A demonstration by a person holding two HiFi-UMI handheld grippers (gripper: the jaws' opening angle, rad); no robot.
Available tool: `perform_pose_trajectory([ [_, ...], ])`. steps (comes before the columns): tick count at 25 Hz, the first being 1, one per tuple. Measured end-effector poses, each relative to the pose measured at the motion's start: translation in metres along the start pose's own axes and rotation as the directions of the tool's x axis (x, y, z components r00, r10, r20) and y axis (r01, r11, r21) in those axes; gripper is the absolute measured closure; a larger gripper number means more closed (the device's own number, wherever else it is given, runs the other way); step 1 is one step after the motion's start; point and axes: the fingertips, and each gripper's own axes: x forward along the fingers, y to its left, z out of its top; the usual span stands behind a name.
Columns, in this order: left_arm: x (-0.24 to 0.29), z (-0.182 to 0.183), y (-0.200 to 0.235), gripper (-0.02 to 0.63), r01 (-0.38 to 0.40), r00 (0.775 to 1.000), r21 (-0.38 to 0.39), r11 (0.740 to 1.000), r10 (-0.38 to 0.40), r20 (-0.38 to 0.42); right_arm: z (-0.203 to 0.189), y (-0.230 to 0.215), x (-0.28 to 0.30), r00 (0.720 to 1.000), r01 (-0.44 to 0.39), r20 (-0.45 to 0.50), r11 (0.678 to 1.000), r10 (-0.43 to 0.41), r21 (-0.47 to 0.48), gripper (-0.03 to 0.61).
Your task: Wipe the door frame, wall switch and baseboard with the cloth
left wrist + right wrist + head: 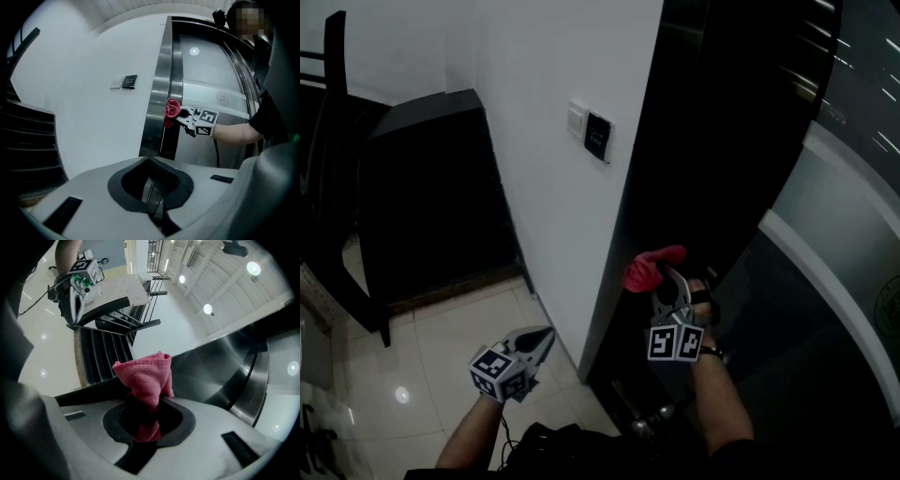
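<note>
Pink terry cloth [143,376] stands bunched out of the right gripper [145,423], whose jaws are clamped on its lower fold, so a soft wad leads and no plastic meets the surface. In the head view that wad sits at the edge of the dark metal door frame [623,244], which suggests the frame is the part being wiped. The left gripper [542,339] hangs low over the tiled floor [431,347], jaws closed together with nothing between them, probably kept clear of the work. Farther up the white wall [534,141], the switch [598,137] awaits its turn. No container shows.
</note>
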Motion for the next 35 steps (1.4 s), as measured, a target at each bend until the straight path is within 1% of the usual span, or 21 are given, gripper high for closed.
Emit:
perform_pose_trajectory([
  [5,-0.004,-0.009,0.001,0.621,-0.005,1.0,-0.02,1.0,0.005,-0.019,-0.007,0.019,-0.001,0.999,-0.039,-0.017,0.999,0.038,-0.02,0.52],
  [10,-0.004,-0.011,0.004,0.621,-0.019,1.0,-0.022,1.0,0.019,-0.023,-0.012,0.047,-0.004,0.995,-0.092,-0.025,0.996,0.092,-0.01,0.521],
  [18,-0.002,-0.014,0.006,0.621,-0.023,0.999,-0.021,1.0,0.023,-0.033,-0.022,0.073,-0.005,0.99,-0.134,-0.039,0.991,0.134,0.008,0.52],
  [29,-0.004,-0.022,0.012,0.621,-0.04,0.998,-0.024,0.999,0.039,-0.053,-0.037,0.112,-0.007,0.976,-0.206,-0.064,0.978,0.208,0.04,0.52],
  [35,-0.004,-0.027,0.013,0.621,-0.047,0.997,-0.038,0.998,0.045,-0.059,-0.045,0.139,-0.011,0.961,-0.263,-0.08,0.964,0.266,0.047,0.52],
])
